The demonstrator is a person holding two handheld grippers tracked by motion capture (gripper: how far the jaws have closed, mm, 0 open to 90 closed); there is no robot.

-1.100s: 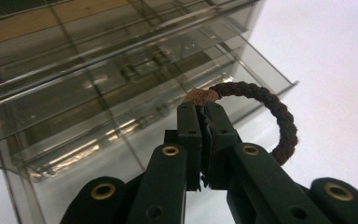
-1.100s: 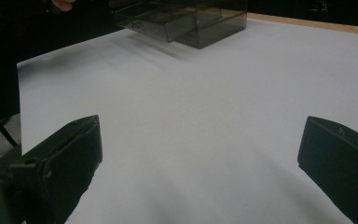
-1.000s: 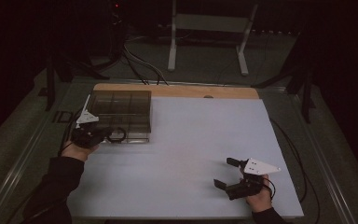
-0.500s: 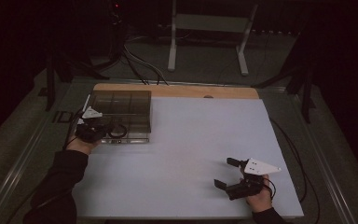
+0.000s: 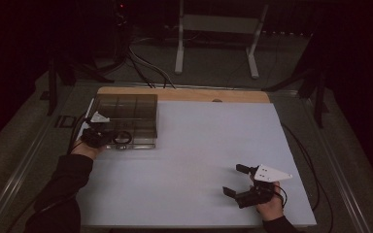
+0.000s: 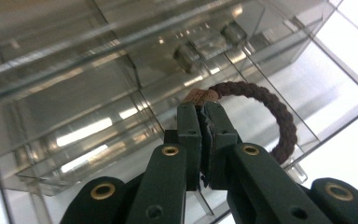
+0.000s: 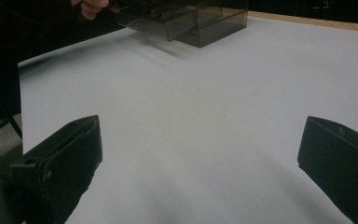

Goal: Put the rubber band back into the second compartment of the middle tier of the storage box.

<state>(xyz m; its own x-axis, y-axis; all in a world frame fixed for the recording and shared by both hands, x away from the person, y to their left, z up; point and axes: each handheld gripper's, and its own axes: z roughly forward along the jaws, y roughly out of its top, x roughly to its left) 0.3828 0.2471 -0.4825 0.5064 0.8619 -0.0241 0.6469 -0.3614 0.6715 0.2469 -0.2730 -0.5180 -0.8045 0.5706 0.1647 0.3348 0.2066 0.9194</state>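
While our right gripper [image 5: 236, 180] rests low on the white table [image 5: 199, 145] at its near right, its fingers [image 7: 65, 154] spread wide over bare surface, we work farther off at the left; there our left gripper [image 6: 201, 109] pinches a dark braided ring [image 6: 279, 116], fingers [image 6: 189, 135] clamped on its metal clasp; the ring hangs over the near edge of the clear compartment box [image 5: 126, 109].

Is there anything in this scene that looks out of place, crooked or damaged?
Nothing stands out. The clear box sits square on the white table, and the left gripper holds the dark braided ring at the box. The right gripper rests open, apart from them.
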